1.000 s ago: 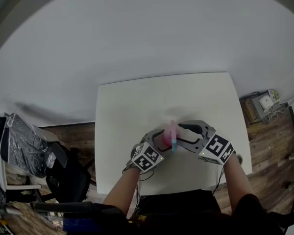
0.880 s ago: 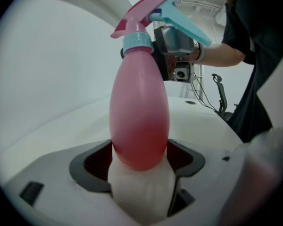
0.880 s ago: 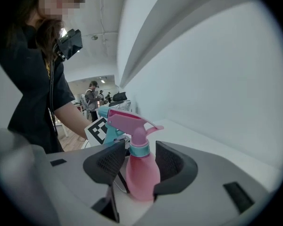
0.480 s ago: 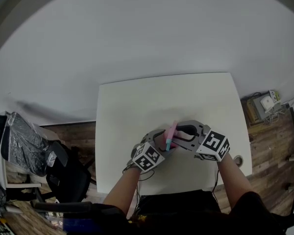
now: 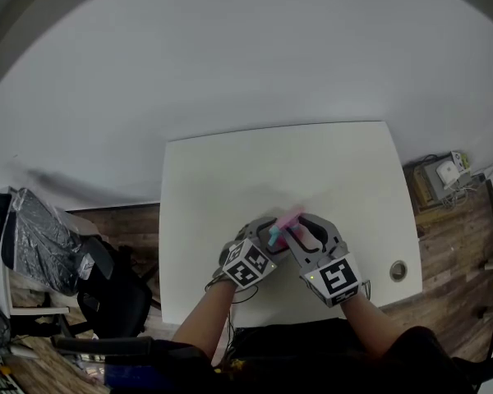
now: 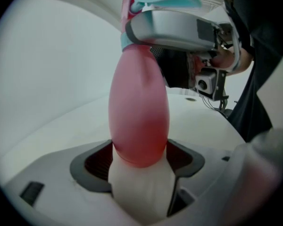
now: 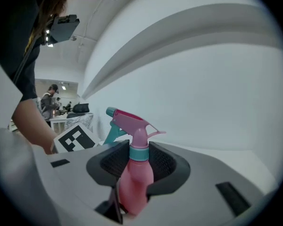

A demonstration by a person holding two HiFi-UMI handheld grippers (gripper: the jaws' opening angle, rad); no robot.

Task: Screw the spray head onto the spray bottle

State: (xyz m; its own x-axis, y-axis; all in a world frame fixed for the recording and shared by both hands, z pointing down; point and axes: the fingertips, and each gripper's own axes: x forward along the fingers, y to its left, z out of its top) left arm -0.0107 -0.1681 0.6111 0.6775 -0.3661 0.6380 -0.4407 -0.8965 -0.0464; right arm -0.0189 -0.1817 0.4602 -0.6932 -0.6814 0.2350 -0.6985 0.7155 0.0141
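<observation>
Both claws hold a pink plastic spray bottle [image 6: 139,107] over the white square worktop [image 5: 230,171].
The bottle is tilted over the near half of the worktop, and its pink-and-teal trigger spray head [image 7: 132,121] sits on the neck. The left claw [image 6: 139,159] is clamped around the bottle's lower body, where the pink fades to white. The jaws of the right claw [image 7: 138,160] have just been closing and now grip the spray head's teal ring collar [image 7: 138,153], with one ribbed pad on each side. Both claws reach in from the worktop's near edge.
</observation>
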